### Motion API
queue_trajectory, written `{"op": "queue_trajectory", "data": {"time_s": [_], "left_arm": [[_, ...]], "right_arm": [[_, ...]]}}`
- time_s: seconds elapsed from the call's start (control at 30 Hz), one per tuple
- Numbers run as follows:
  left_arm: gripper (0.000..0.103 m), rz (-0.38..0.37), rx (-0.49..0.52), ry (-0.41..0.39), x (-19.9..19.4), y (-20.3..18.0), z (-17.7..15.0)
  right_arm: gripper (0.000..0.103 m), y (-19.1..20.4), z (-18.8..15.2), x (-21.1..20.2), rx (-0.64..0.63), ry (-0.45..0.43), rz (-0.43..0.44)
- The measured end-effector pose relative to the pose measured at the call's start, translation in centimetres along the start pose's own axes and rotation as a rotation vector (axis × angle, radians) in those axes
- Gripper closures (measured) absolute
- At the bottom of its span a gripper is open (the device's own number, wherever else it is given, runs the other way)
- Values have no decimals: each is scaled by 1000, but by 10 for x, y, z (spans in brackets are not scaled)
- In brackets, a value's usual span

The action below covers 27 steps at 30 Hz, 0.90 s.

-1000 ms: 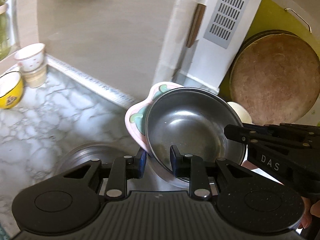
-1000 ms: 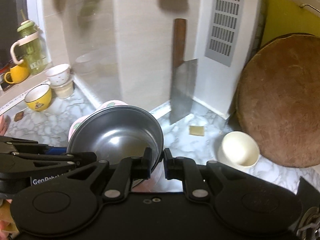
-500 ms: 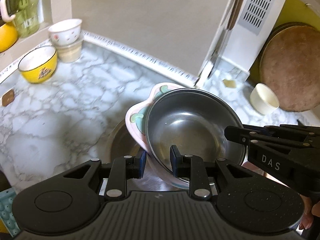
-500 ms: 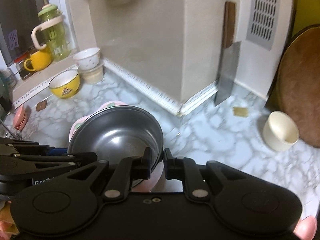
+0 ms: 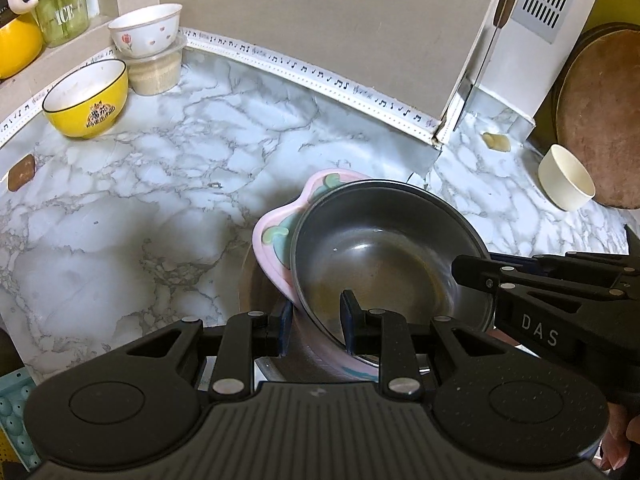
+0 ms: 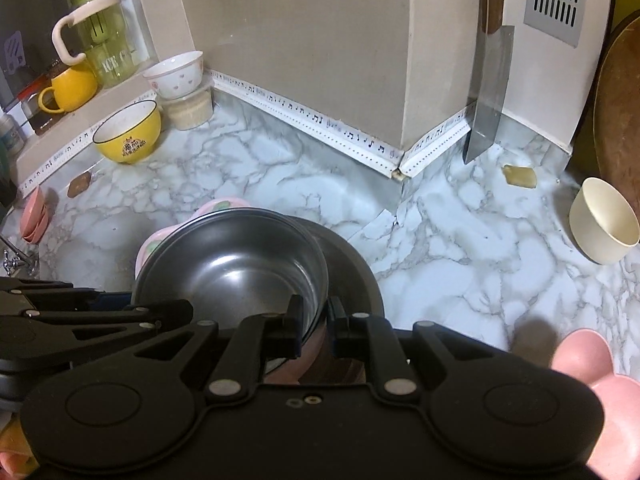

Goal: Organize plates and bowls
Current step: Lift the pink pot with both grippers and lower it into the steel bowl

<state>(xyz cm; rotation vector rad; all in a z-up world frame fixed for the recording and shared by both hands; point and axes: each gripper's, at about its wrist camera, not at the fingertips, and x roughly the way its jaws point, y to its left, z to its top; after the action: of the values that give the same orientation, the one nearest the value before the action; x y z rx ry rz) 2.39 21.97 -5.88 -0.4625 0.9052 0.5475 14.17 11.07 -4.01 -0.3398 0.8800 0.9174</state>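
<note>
A steel bowl sits nested in a pink flower-shaped plate, and both are held above the marble counter. My left gripper is shut on the near rim of the bowl and plate. My right gripper is shut on the rim of the same stack from the other side. A dark round dish lies on the counter under the stack. A yellow bowl, a white bowl on a plastic tub and a cream cup stand on the counter.
A cleaver hangs on the wall corner. A round wooden board leans at the right. A green jug and yellow mug stand on the sill. Pink dishes lie at the lower right, more at the left.
Both grippers have pulled back and risen with the bowl and plate still in them. More of the counter, the yellow bowl and the cream cup have come into view.
</note>
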Motion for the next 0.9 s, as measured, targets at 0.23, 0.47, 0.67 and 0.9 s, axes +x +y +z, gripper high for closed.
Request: {"op": "queue_trajectory", "data": {"time_s": [0.23, 0.47, 0.67, 0.9], "left_arm": [[79, 1, -5, 9, 10, 4, -3], [79, 0, -11, 8, 14, 6, -5], [79, -7, -15, 16, 15, 7, -3], [79, -17, -13, 6, 12, 8, -2]], "right_arm": [[89, -2, -3, 9, 6, 21, 10], [89, -1, -4, 15, 4, 30, 10], [89, -3, -3, 16, 4, 36, 14], [89, -5, 0, 8, -4, 14, 24]]}}
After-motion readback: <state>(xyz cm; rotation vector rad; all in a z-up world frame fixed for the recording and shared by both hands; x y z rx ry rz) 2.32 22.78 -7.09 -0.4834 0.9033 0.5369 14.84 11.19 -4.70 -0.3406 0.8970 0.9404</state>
